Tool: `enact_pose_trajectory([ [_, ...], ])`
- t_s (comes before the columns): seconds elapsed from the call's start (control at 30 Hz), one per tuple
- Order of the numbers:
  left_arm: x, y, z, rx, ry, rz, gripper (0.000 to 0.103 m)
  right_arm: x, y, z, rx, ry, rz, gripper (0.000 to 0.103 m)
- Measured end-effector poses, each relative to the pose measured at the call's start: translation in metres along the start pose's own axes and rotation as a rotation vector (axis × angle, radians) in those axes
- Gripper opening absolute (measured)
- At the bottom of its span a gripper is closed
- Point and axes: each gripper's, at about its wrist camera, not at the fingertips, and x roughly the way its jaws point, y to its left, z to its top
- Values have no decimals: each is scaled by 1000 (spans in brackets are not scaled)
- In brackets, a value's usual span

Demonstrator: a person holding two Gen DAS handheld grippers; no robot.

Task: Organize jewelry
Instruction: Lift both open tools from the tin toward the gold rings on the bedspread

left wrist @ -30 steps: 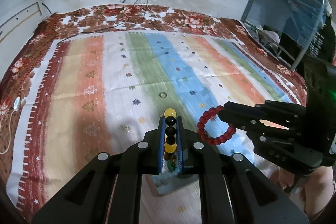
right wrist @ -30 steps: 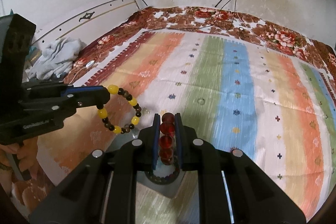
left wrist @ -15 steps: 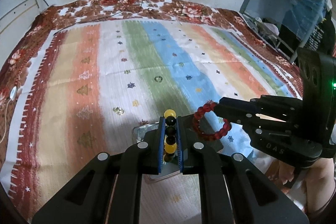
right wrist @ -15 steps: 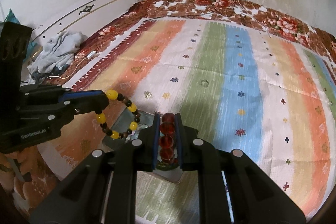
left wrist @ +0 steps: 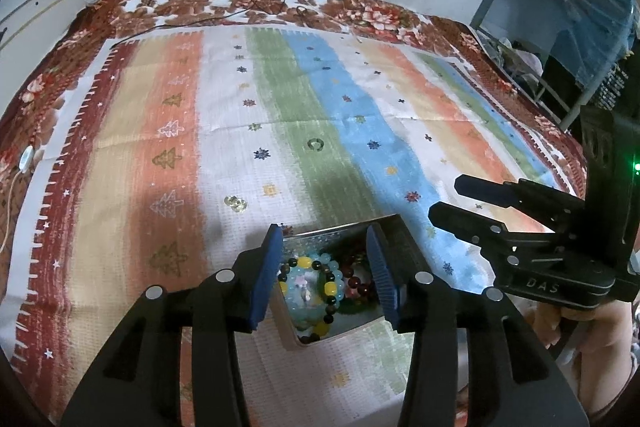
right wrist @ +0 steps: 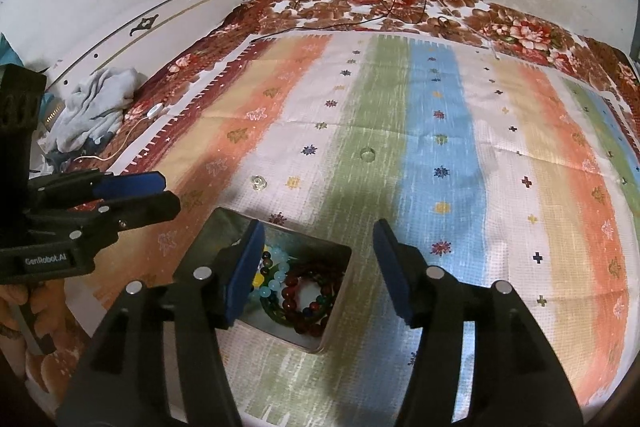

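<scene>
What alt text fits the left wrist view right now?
The left hand-held gripper, jaws just opened, hangs empty over a metal tin holding beaded bracelets on a striped bedspread. The right hand-held gripper is open at right.

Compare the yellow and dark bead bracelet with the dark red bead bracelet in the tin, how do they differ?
The yellow and dark bracelet mixes large yellow beads with small dark ones; the red bracelet has even, glossy dark red beads. The yellow and dark bracelet lies over pale blue beads toward the left claw; the red bracelet lies toward the right claw. Both rest loose in the tin, with neither claw gripping them.
</scene>
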Motion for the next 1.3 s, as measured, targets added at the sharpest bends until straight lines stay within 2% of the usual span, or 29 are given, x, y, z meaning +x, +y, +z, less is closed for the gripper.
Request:
enact_pose_trajectory([
  [0.23,8,22,13,-53,13,25,48,9,-6,3,12,13,-3,57],
  [0.47,28,39,23,-81,63,62,48,20,-12,10,31,27,-5,57],
  [0.97,59,41,27,-10,150,132,51,55,-27,29,24,58,-82,57],
  [1.3,76,43,35,22,184,161,51,77,-32,41,20,88,-80,57],
])
